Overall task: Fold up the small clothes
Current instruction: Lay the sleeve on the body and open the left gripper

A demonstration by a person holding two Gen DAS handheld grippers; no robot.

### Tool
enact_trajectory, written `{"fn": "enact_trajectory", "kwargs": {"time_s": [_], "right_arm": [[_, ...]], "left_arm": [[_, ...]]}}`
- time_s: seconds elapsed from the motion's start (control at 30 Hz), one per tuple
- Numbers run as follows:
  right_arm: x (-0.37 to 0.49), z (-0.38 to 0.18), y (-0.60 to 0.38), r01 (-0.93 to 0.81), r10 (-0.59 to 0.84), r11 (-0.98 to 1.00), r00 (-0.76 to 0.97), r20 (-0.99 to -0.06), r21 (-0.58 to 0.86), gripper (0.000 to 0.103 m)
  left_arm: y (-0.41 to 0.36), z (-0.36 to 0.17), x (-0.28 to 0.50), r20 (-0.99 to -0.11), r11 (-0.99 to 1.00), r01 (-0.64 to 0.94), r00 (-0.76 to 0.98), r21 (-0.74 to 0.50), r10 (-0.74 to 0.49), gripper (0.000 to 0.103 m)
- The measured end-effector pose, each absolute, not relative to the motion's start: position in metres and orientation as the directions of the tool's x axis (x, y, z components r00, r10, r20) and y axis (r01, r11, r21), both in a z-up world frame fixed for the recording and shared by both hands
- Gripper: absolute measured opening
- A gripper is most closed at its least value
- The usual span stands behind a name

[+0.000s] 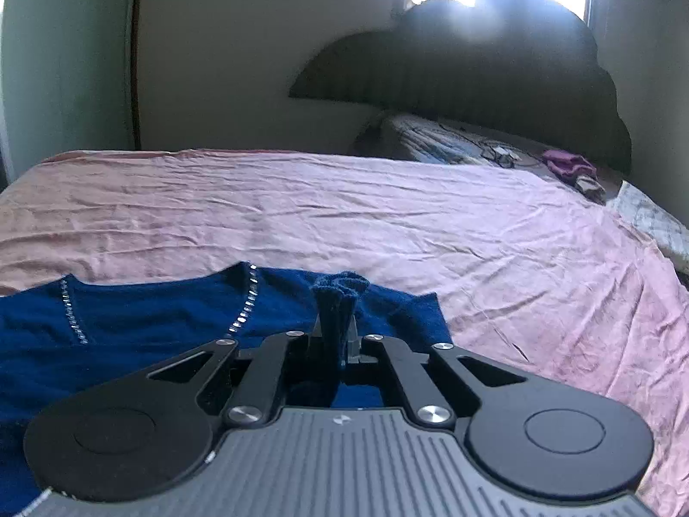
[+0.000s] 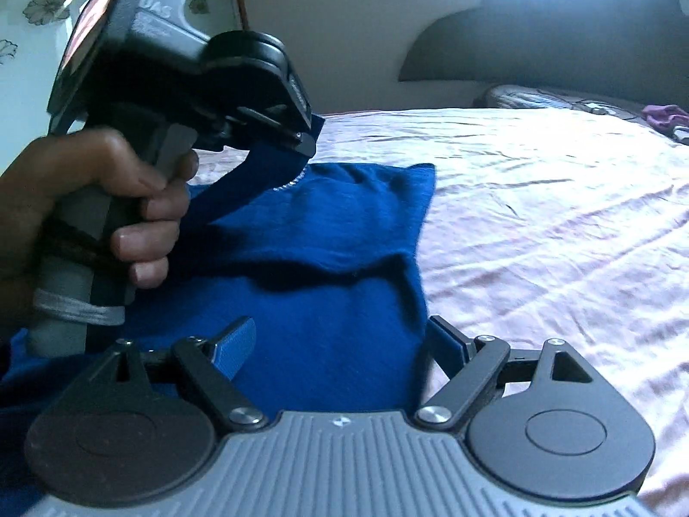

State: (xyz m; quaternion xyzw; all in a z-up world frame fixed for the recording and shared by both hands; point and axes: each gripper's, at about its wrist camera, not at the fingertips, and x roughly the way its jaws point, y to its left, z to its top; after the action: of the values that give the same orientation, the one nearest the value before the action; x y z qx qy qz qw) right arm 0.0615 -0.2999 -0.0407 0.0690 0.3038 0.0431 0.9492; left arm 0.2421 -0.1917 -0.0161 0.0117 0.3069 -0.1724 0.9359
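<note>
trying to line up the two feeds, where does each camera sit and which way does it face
Left wrist: on the left gripper, shut on a bunch of the blue top, facing across the pink sheet toward the headboard; no hand shows.
Right wrist: on the open right gripper, low over the top, facing the same way; the person's left hand and gripper show at left.
Shared: top, sheet, headboard, purple cloth.

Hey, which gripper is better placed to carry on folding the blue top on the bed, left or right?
Probably the left. The left gripper is already shut on a pinch of the blue top, lifting that edge off the pink sheet. The right gripper hangs with its jaws wide open over the cloth, gripping nothing.
</note>
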Motion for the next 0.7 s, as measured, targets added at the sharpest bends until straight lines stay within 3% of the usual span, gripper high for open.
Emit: {"fn": "enact_trajectory", "kwargs": {"time_s": [0.3,0.4,0.47,0.57,0.7], "right_arm": [[0.06,-0.049,-0.309,-0.003,0.121,0.98,0.805,-0.58,0.2,0.086],[0.056,-0.046,-0.307,-0.004,0.121,0.98,0.809,-0.575,0.201,0.086],[0.06,-0.047,-0.307,-0.002,0.121,0.979,0.81,-0.575,0.203,0.086],[0.058,-0.046,-0.308,0.004,0.115,0.979,0.811,-0.573,0.202,0.086],[0.053,-0.041,-0.308,0.021,0.094,0.981,0.818,-0.567,0.192,0.087]], "left_arm": [[-0.223,-0.024,0.234,-0.607,0.894,0.445,0.697,-0.052,-0.382,0.004],[-0.226,-0.03,0.241,-0.648,0.873,0.481,0.639,-0.084,-0.415,0.02],[-0.226,-0.032,0.24,-0.668,0.852,0.518,0.605,-0.083,-0.433,0.047],[-0.221,-0.024,0.229,-0.636,0.826,0.563,0.627,-0.029,-0.45,0.076],[-0.192,0.0,0.213,-0.55,0.803,0.591,0.699,0.083,-0.457,0.088]]}}
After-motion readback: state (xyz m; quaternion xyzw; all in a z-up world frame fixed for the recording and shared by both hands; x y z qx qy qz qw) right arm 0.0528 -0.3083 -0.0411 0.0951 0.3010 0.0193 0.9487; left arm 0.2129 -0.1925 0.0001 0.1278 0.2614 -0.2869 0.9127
